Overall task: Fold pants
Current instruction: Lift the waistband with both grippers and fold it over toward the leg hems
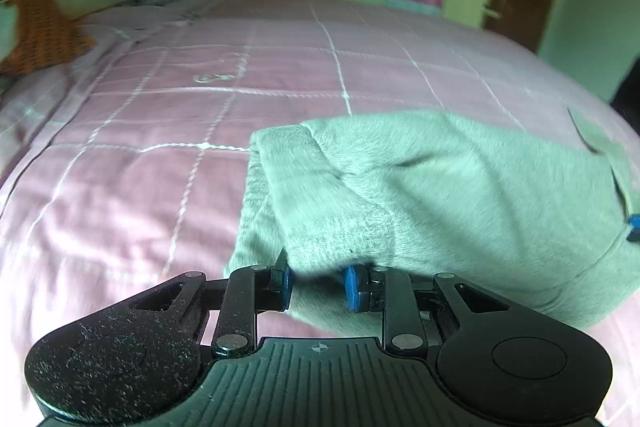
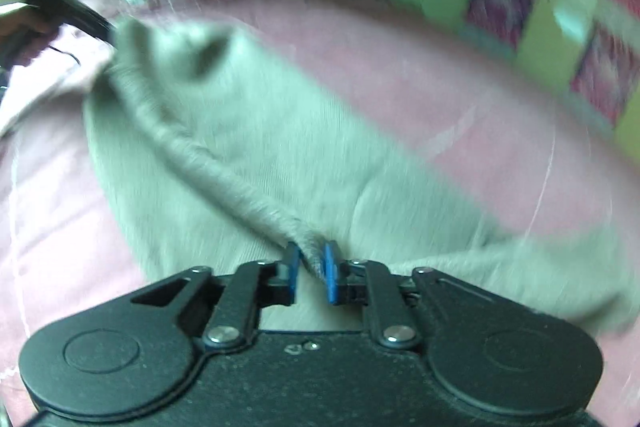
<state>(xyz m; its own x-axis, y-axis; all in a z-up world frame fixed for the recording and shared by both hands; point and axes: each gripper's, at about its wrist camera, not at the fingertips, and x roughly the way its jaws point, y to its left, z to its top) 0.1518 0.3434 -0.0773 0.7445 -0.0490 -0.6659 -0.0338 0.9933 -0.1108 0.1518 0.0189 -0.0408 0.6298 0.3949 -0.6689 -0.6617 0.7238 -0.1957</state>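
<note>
From my left tongs [image 1: 318,281]: they pinch an edge of the grey-green pants [image 1: 440,187]. The pants lie bunched on the pink bed [image 1: 160,147], from the middle out toward 3 o'clock.

From my right tongs [image 2: 311,267]: they squeeze a rolled edge that runs up to 10 o'clock. The pants look partly doubled, I think. They still need flattening and more folds.

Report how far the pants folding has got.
Done: the grey pants already lie doubled over on the pink quilt. In hand: the left hand-held gripper and right hand-held gripper each pinch a fabric edge, carrying it across. Left: laying it down, releasing, smoothing.
</note>
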